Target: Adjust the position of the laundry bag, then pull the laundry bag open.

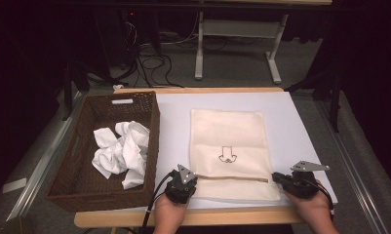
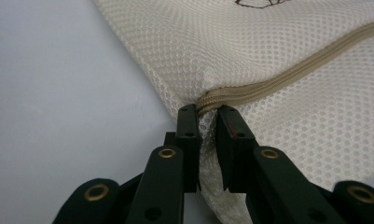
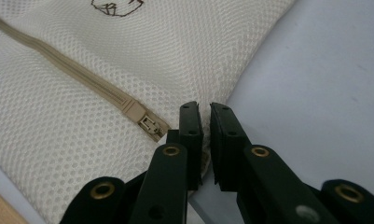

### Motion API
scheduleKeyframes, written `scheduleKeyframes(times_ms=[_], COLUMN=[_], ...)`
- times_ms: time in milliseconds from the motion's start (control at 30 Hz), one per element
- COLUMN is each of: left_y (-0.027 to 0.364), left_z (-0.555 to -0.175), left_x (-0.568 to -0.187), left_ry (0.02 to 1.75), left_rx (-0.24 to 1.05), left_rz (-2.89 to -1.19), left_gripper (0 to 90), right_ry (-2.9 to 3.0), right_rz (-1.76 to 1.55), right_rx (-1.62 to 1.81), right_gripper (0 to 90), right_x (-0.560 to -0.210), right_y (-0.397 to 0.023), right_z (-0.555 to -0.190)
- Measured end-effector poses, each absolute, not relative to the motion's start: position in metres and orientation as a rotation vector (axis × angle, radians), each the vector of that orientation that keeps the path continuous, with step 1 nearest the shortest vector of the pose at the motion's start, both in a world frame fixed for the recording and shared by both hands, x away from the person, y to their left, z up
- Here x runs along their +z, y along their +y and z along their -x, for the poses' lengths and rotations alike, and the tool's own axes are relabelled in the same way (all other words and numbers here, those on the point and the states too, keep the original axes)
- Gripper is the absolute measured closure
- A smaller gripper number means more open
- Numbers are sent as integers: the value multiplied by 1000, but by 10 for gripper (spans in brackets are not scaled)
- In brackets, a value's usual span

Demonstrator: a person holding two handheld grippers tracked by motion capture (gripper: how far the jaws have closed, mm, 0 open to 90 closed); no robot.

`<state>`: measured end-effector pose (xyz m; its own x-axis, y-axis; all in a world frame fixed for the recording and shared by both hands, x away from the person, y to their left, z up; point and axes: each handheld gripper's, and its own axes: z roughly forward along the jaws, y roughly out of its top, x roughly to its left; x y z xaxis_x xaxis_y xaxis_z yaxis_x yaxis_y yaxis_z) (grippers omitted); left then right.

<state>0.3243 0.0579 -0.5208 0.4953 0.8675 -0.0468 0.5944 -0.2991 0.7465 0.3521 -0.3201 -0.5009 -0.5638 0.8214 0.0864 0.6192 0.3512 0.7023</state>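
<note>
A cream mesh laundry bag (image 1: 228,151) lies flat on the white tabletop (image 1: 173,122), its weave finely dotted, with a beige zipper (image 2: 287,77) running across near the front edge and a small dark line drawing (image 1: 227,156) printed mid-panel. The left gripper (image 2: 207,112) has its fingers (image 2: 188,135) pinching the bag's edge at the zipper's end. The right gripper (image 3: 203,108) pinches the opposite edge, the metal zipper pull (image 3: 148,125) just beside its fingers (image 3: 190,135).

Bag (image 1: 229,131) edges cut off in both gripper views; its print (image 2: 254,3) is clipped at the top edge. Mesh between left gripper (image 2: 207,112) jaws is hidden below the tips. Basket (image 1: 66,187) floor is covered under the white cloths (image 1: 121,153). Forearms cut off at the bottom of the high view.
</note>
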Motion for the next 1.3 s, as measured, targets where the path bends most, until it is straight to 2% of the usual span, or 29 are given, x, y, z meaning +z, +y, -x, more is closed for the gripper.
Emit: scheduleKeyframes(times_ms=[333, 433, 500, 533, 567, 600, 733, 967, 1133, 1300], left_y=[49, 51, 54, 54, 56, 57, 58, 59, 59, 59], left_z=[-339, -337, -335, -335, -334, -332, -329, -324, -324, -324], left_x=[-521, -521, -519, -519, -517, -516, -513, -511, -511, -512], left_ry=[1190, 1184, 1189, 1189, 1190, 1184, 1167, 1129, 1137, 1139], left_rx=[501, 526, 524, 524, 530, 537, 552, 532, 504, 485], left_rz=[-2017, -2021, -2003, -2003, -1979, -1957, -1926, -1894, -1888, -1881], left_gripper=[743, 609, 525, 502, 502, 461, 402, 413, 406, 405], right_ry=[2286, 2278, 2256, 2256, 2260, 2263, 2276, 2279, 2303, 2310], right_rz=[-1326, -1332, -1352, -1352, -1367, -1416, -1445, -1415, -1403, -1352], right_rx=[1040, 1059, 1074, 1074, 1073, 1082, 1088, 1067, 1038, 1032], right_gripper=[833, 756, 671, 671, 632, 595, 553, 648, 814, 848], right_x=[-501, -500, -499, -499, -499, -501, -505, -507, -506, -503], right_y=[-336, -336, -338, -338, -339, -341, -337, -329, -328, -327], right_z=[-340, -339, -337, -337, -337, -335, -335, -333, -333, -333])
